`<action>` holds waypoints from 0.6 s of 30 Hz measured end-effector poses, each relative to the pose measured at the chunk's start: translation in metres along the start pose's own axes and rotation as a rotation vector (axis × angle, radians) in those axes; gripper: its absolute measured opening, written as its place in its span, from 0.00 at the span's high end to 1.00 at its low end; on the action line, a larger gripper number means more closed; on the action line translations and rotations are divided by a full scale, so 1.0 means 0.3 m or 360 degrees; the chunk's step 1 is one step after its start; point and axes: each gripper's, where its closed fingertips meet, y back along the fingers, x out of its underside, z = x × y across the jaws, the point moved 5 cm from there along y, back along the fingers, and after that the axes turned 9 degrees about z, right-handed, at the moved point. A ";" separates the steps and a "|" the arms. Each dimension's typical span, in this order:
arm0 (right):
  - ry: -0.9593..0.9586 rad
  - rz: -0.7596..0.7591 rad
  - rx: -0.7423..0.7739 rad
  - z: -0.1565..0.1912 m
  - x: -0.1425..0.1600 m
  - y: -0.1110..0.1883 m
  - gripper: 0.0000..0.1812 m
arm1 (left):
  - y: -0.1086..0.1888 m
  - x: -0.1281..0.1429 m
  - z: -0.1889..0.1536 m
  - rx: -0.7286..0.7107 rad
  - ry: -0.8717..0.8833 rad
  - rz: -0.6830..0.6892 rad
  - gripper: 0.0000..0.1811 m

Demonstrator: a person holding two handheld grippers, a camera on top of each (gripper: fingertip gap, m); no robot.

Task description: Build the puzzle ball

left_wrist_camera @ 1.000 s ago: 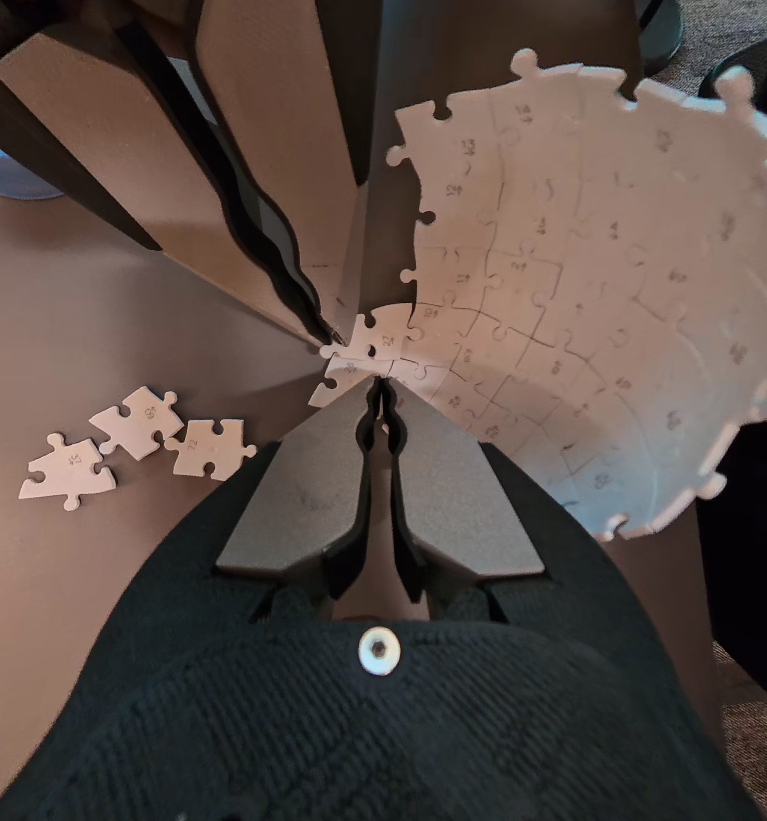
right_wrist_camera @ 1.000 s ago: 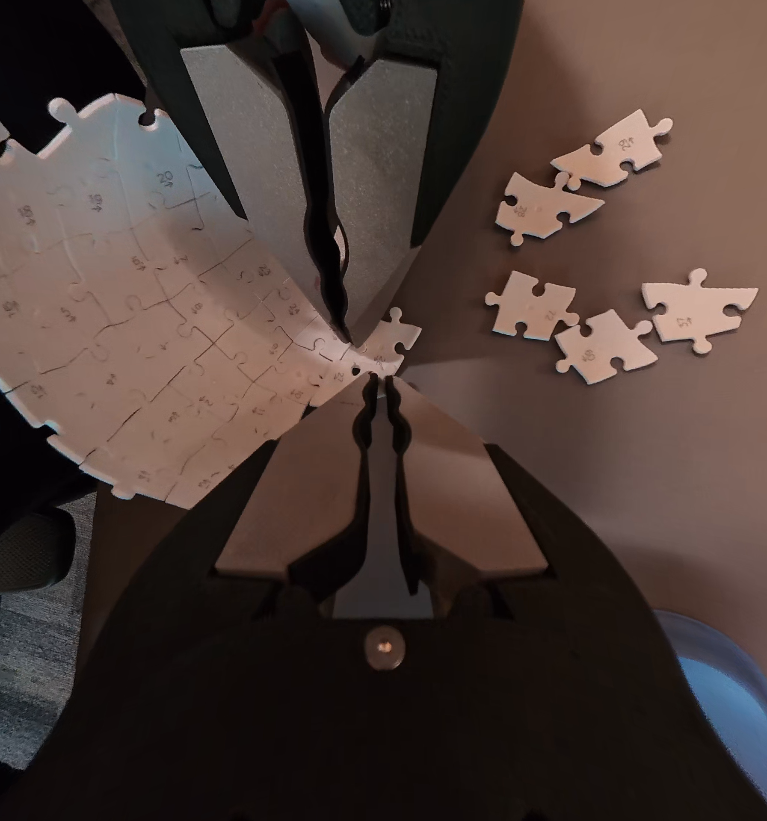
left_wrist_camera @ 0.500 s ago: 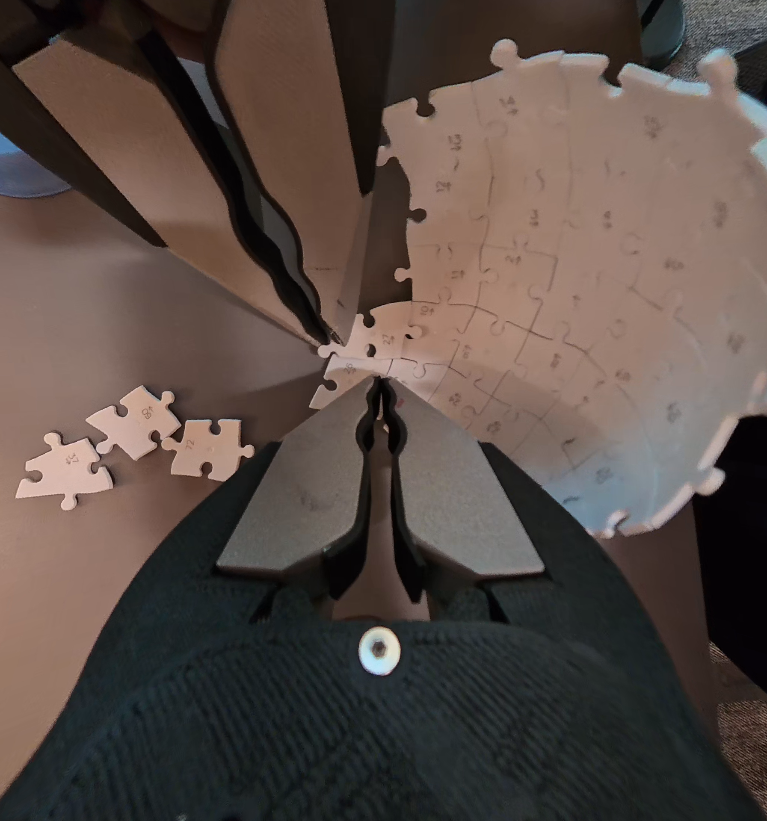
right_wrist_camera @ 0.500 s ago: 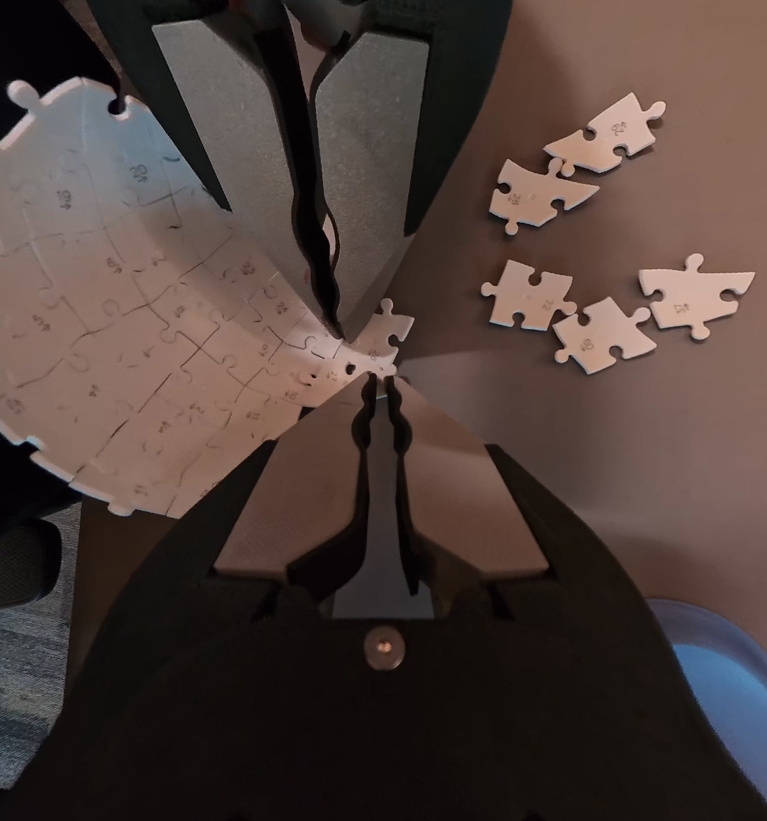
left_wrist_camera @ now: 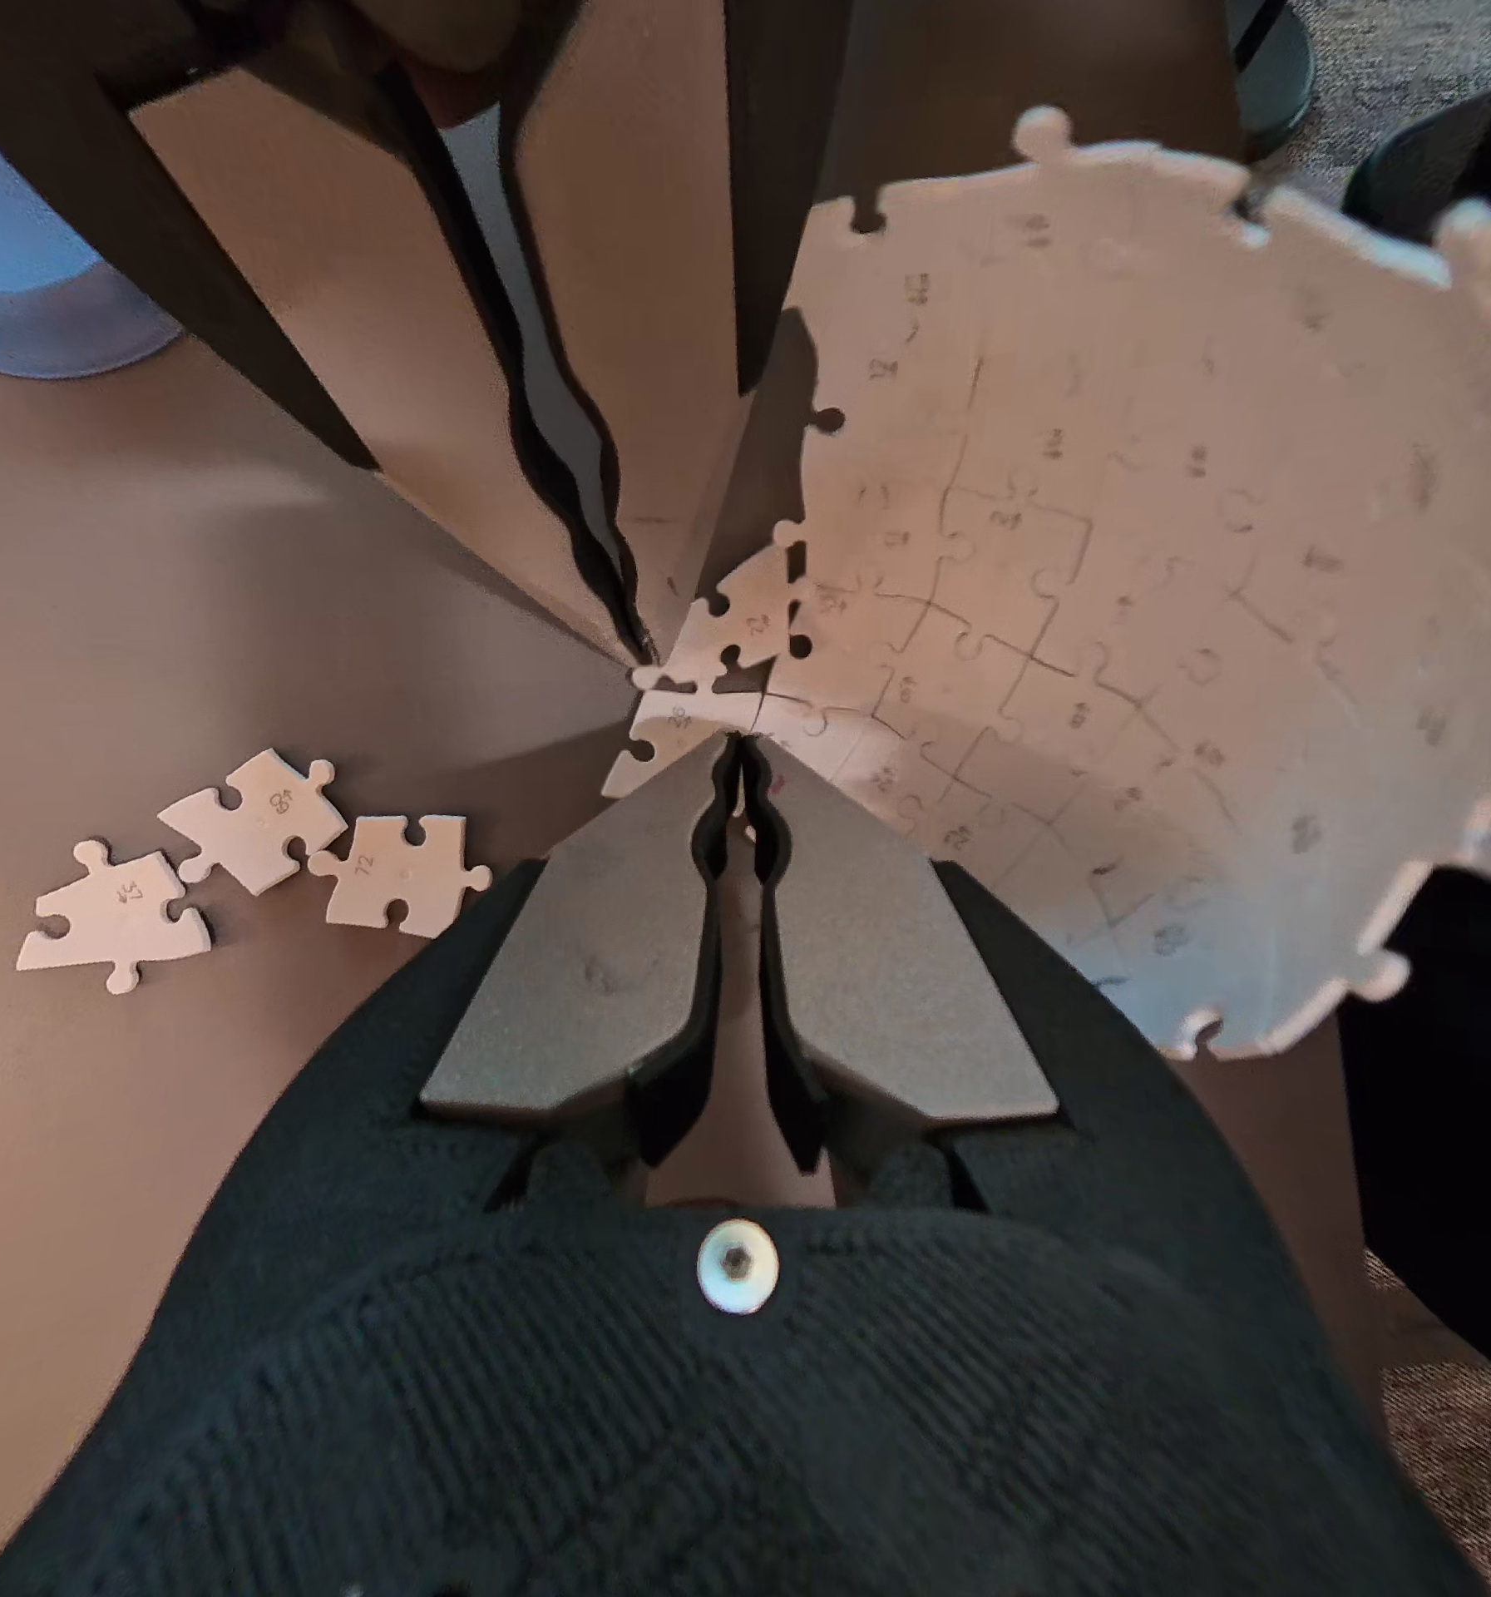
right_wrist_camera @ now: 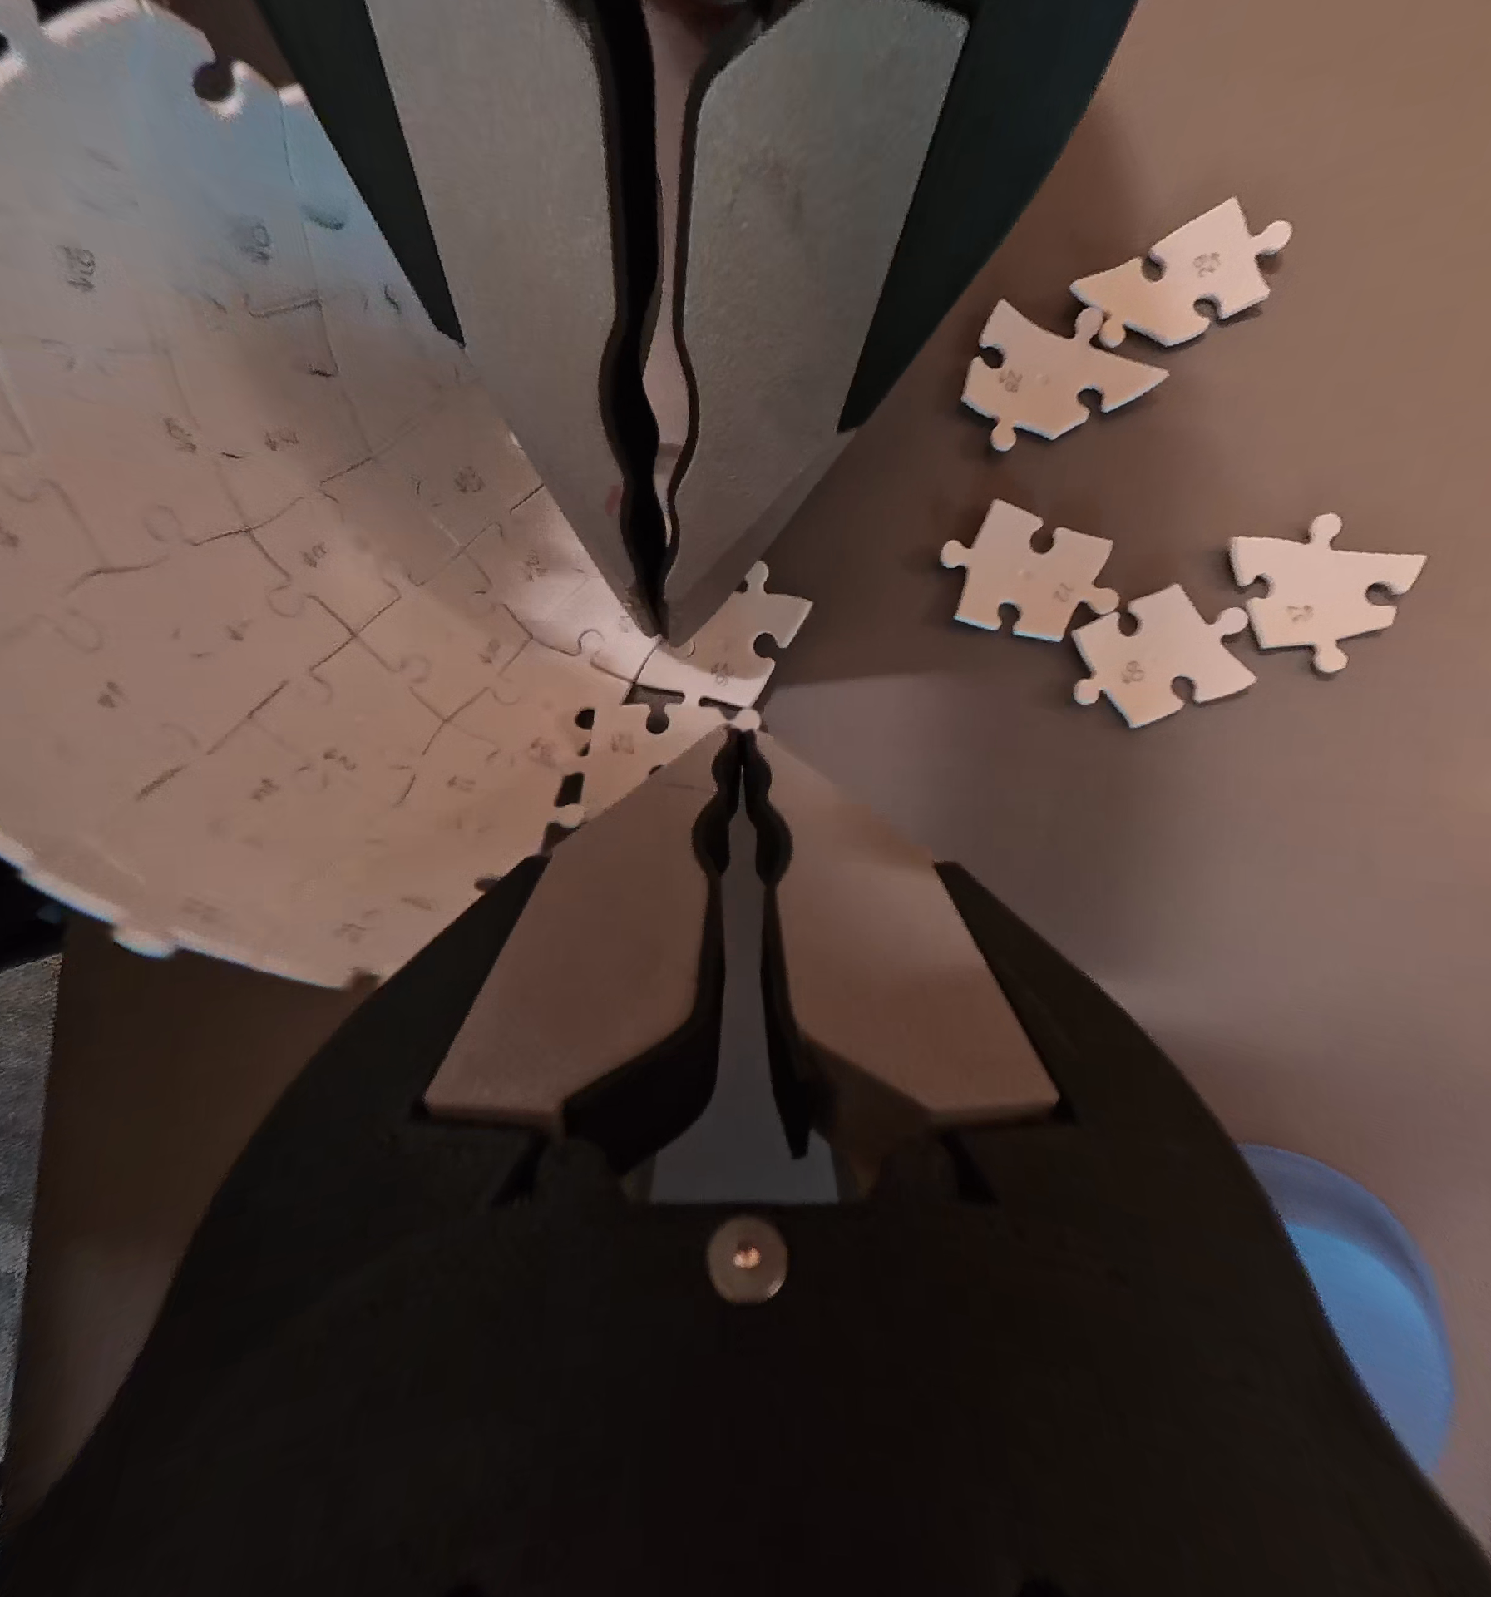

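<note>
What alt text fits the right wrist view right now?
Right gripper pinches a loose white piece at the rim of the half-built puzzle ball, opposite the left gripper. Five spare pieces lie on the brown table.

Black gripper [left_wrist_camera: 737,756] — grey jaws, probably textured.

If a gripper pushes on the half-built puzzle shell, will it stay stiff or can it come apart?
The shell is many thin interlocked pieces, so it probably flexes and could split along its seams. Its curved form likely rocks or rolls if set on the table. The left gripper pinches only its edge, so it may sag.
</note>
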 end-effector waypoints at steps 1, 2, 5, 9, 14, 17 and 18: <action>-0.0010 0.0000 0.0023 -0.006 -0.001 -0.002 1.00 | 0.001 -0.002 0.000 0.0000 0.0001 -0.0005 1.00; -0.0029 0.0010 0.0046 -0.015 0.000 -0.004 1.00 | 0.001 -0.003 0.000 0.0000 0.0003 -0.0010 1.00; -0.0085 0.0003 -0.0002 -0.017 0.003 -0.003 1.00 | 0.000 -0.003 0.000 0.0003 0.0008 -0.0012 1.00; -0.0140 -0.0020 -0.0043 -0.022 0.016 0.007 1.00 | -0.003 -0.001 0.001 0.0002 0.0010 -0.0002 1.00; -0.0125 -0.0149 -0.0134 -0.034 0.047 0.057 0.87 | -0.004 -0.001 0.001 0.0001 0.0009 0.0002 1.00; 0.0015 -0.0298 -0.0209 -0.018 0.061 0.103 0.86 | -0.004 -0.001 0.001 0.0004 0.0011 -0.0001 1.00; 0.0023 -0.0307 -0.0209 -0.019 0.066 0.109 0.85 | -0.004 -0.001 0.001 0.0004 0.0012 -0.0002 1.00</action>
